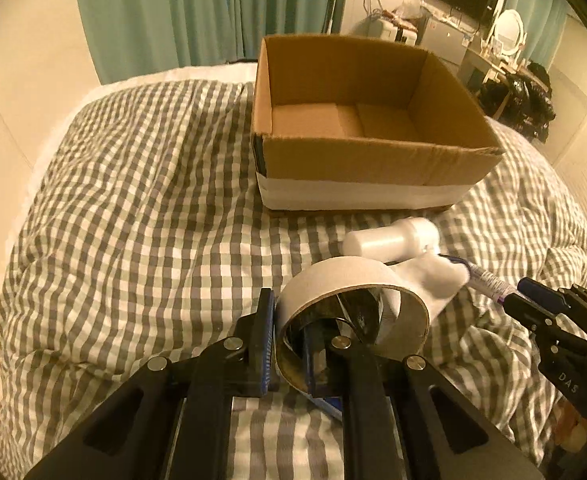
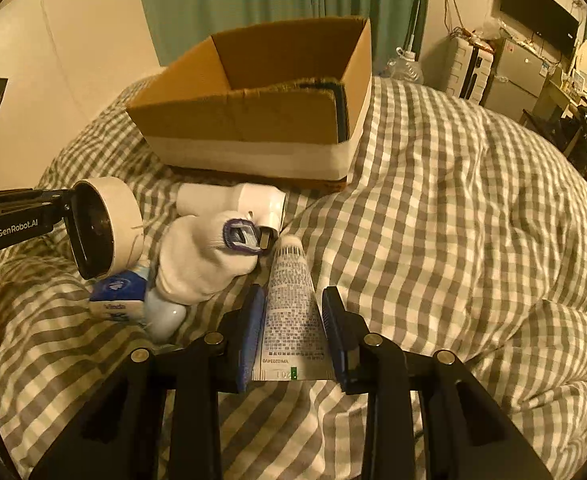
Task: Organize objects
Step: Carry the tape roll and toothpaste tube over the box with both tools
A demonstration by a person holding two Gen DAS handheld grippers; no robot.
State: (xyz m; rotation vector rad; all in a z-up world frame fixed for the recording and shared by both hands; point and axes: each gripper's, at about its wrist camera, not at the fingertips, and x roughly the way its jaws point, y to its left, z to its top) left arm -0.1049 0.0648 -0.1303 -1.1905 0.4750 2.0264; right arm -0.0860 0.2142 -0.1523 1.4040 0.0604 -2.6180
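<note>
The roll of tape [image 1: 353, 312] sits clamped in the left gripper [image 1: 293, 344]: one jaw presses its white outer wall, the other reaches inside the dark core, so the ring's side is pinched between them. From the right wrist view the same roll [image 2: 109, 228] hangs at the tip of that gripper [image 2: 67, 210], raised over a blue tissue pack [image 2: 119, 296].

The right gripper [image 2: 293, 332] has its jaws closed on the flat crimped end of a tube [image 2: 293, 304], whose cap end points straight ahead of the fingertips. In the left wrist view the tube [image 1: 489, 280] juts out of the right gripper [image 1: 521, 300] toward the pile.

Just ahead and left of the right jaws lies a white sock [image 2: 209, 256], draped over a pale bottle [image 2: 165, 312]; beyond it rests a white hair dryer [image 2: 233, 204]. Farther ahead of both pairs of jaws stands an open cardboard box [image 1: 373, 160], on the grey-checked bedspread [image 1: 133, 220].
</note>
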